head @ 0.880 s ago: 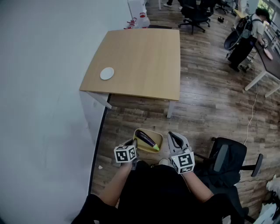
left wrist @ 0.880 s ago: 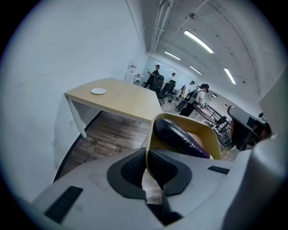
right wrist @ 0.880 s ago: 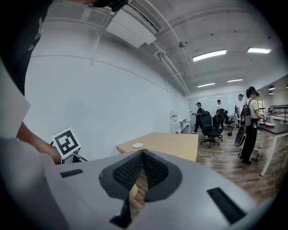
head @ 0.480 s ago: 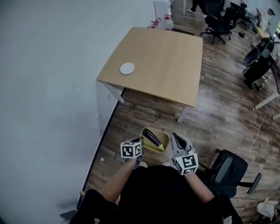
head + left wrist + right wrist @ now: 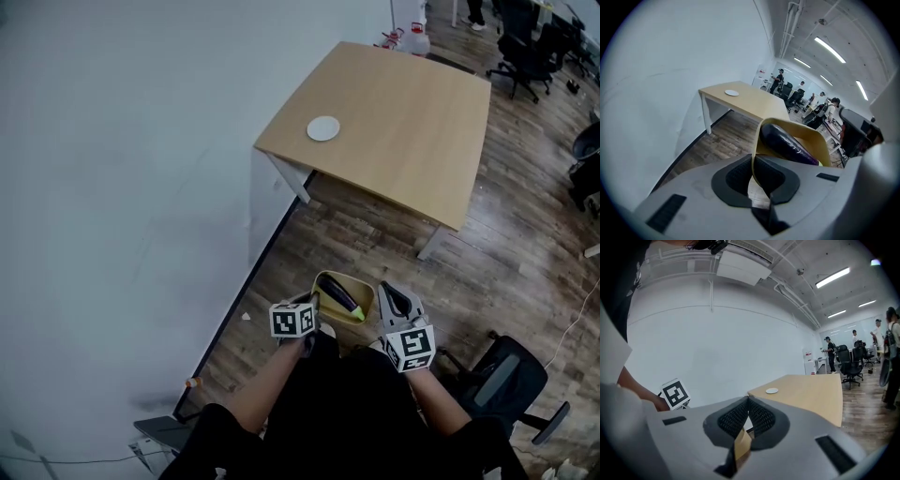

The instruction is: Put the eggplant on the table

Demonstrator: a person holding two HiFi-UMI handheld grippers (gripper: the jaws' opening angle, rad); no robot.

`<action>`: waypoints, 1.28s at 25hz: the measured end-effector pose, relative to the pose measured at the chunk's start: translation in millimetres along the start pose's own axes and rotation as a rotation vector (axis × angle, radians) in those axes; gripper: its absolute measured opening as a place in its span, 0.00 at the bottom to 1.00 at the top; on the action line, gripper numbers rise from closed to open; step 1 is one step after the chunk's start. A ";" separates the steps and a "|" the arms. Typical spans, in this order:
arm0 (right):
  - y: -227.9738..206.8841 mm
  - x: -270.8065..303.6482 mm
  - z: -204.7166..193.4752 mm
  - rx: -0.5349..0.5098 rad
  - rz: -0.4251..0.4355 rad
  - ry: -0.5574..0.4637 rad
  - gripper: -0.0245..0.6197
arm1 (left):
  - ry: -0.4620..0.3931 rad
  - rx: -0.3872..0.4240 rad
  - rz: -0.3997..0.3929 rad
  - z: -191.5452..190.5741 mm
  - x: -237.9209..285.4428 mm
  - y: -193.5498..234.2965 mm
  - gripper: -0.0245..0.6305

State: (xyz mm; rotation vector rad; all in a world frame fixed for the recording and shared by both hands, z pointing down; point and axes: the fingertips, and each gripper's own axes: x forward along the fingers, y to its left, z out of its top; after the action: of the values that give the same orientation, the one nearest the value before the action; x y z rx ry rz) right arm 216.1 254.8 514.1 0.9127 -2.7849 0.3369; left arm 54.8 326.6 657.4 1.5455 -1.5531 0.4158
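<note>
A dark purple eggplant [image 5: 342,295] with a green stem end lies in a yellow tray [image 5: 327,278] carried above the wooden floor. My left gripper [image 5: 312,302] is shut on the tray's left rim, and my right gripper [image 5: 384,292] is shut on its right rim. The left gripper view shows the eggplant [image 5: 787,143] inside the yellow tray [image 5: 806,133], whose rim is pinched in my left gripper [image 5: 753,165]. In the right gripper view, a yellow edge of the tray [image 5: 742,444] sits clamped in my right gripper [image 5: 747,414]. The wooden table [image 5: 403,117] stands ahead, apart from the tray.
A small white disc [image 5: 323,128] lies near the table's left edge. A white wall [image 5: 122,187] runs along the left. An office chair [image 5: 506,375] stands at the right, close behind my right arm. More chairs and people are far back in the room.
The head view has swung, so the table and white disc now sit farther right and higher in the picture. Both grippers keep their hold on the tray with the eggplant.
</note>
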 end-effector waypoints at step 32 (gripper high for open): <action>-6.0 242.5 38.8 0.013 -0.155 0.099 0.13 | 0.045 0.019 -0.175 170.7 108.8 143.5 0.07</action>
State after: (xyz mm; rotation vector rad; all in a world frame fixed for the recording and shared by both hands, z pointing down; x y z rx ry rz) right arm 23.4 104.4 538.4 1.0762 -2.6059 0.3657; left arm -118.8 153.1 693.5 1.6601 -1.3703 0.3652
